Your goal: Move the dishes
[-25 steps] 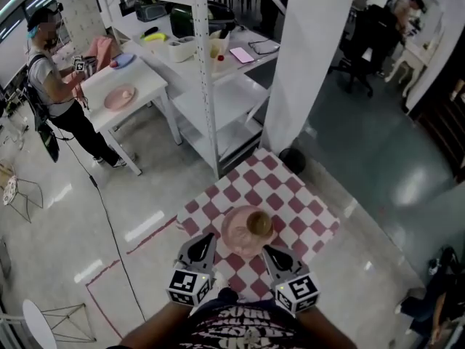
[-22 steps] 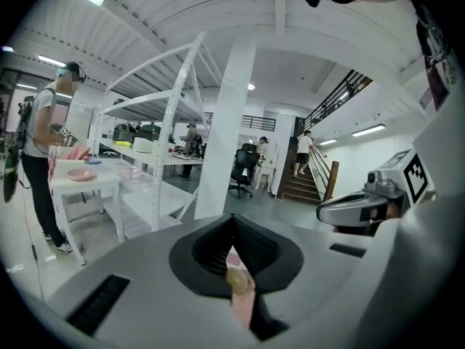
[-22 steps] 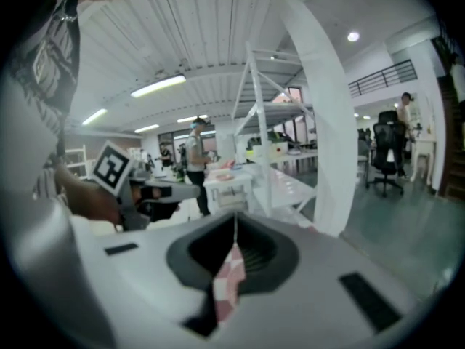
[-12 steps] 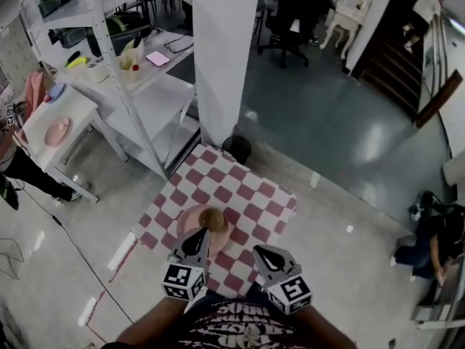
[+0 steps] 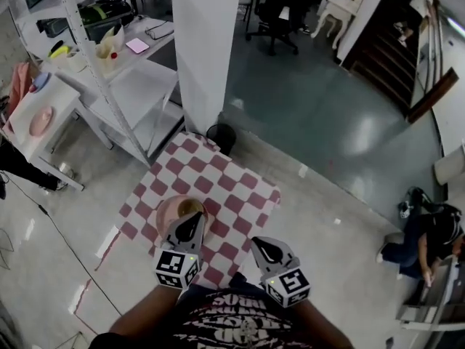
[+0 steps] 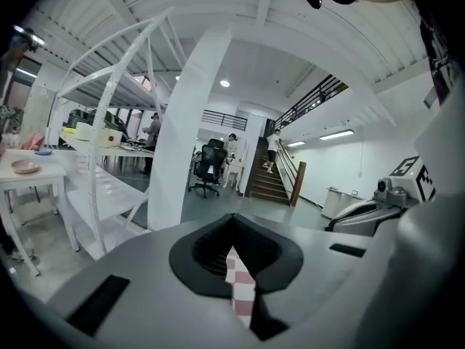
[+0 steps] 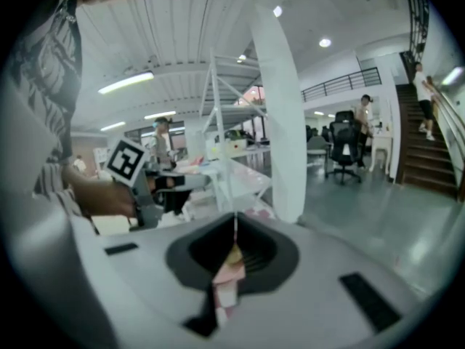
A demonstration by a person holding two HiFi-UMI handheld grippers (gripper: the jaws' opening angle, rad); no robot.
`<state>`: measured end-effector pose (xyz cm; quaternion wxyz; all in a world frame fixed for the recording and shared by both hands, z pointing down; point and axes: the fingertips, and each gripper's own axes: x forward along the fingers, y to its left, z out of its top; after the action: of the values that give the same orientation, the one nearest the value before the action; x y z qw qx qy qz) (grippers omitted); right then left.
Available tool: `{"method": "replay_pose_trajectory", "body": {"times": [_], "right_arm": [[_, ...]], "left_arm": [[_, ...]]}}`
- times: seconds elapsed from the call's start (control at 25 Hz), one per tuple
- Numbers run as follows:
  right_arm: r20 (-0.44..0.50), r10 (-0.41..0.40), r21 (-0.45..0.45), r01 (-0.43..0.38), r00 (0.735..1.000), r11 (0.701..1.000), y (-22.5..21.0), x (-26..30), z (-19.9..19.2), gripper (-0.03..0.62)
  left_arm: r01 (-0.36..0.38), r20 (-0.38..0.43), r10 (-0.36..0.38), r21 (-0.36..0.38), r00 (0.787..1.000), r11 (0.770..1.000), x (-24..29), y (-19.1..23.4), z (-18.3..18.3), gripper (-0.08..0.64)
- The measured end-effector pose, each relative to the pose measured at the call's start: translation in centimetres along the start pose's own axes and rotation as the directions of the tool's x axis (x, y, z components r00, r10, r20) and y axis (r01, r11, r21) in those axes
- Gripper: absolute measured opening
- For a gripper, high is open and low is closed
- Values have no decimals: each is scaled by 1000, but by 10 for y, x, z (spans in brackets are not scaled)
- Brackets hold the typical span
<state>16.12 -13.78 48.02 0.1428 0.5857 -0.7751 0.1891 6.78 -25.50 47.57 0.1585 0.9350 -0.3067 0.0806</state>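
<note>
Checkered table w/ pink plate, brown bowl on it.

White square pillar mid-room; white metal shelving left; glossy grey-green floor; staircase far right.

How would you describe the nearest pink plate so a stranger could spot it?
Find the white pillar, then the red-and-white checkered table at its foot. The pink plate lies near that table's left edge with a brown bowl on it; the other pink plate sits on a plain white table.
</note>
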Motion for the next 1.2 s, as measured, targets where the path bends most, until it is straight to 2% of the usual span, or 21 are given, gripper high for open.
{"method": "replay_pose_trajectory", "body": {"times": [0.16, 0.28, 0.4, 0.52, 0.6, 0.76, 0.84, 0.96, 1.0, 1.04, 1.08, 1.16, 1.2], "right_arm": [[-21, 107, 7, -107, 994, 994, 1, 29, -2, 34], [-85, 216, 23, -215, 973, 976, 10, 64, -24, 34], [-190, 309, 52, -305, 932, 951, 18, 95, -54, 34], [-328, 343, 74, -338, 880, 938, 22, 122, -87, 35], [-401, 357, 83, -355, 844, 931, 26, 140, -110, 35], [-454, 436, 144, -418, 777, 897, 34, 181, -155, 35], [-488, 432, 177, -399, 758, 900, 27, 206, -179, 37], [-524, 366, 170, -327, 769, 930, 6, 249, -204, 38], [-536, 348, 177, -301, 769, 937, 0, 264, -213, 59], [-550, 339, 203, -271, 763, 941, -5, 277, -224, 146], [-563, 338, 249, -235, 754, 939, -7, 289, -234, 190], [-571, 342, 353, -153, 746, 923, -11, 310, -247, 192], [-574, 336, 389, -114, 747, 914, -12, 318, -251, 192]], "left_arm": [[-135, 4, 135, -12, 991, 991, -32, 25, -4, 31], [-261, -14, 260, -34, 965, 965, -64, 53, -15, 31], [-388, -53, 386, -44, 921, 921, -98, 75, -35, 31], [-490, -117, 482, -62, 869, 869, -125, 91, -63, 31], [-533, -163, 514, -106, 842, 839, -141, 94, -81, 31], [-609, -230, 567, -209, 791, 765, -173, 92, -112, 31], [-651, -248, 603, -236, 758, 722, -192, 89, -123, 31], [-710, -279, 653, -246, 704, 660, -222, 85, -141, 31], [-727, -290, 667, -255, 686, 637, -232, 84, -148, 31], [-743, -301, 679, -266, 669, 614, -242, 83, -155, 31], [-757, -312, 689, -277, 654, 593, -250, 82, -162, 31], [-775, -330, 701, -293, 632, 561, -264, 81, -175, 31], [-779, -336, 703, -298, 627, 552, -268, 80, -180, 31]]}}
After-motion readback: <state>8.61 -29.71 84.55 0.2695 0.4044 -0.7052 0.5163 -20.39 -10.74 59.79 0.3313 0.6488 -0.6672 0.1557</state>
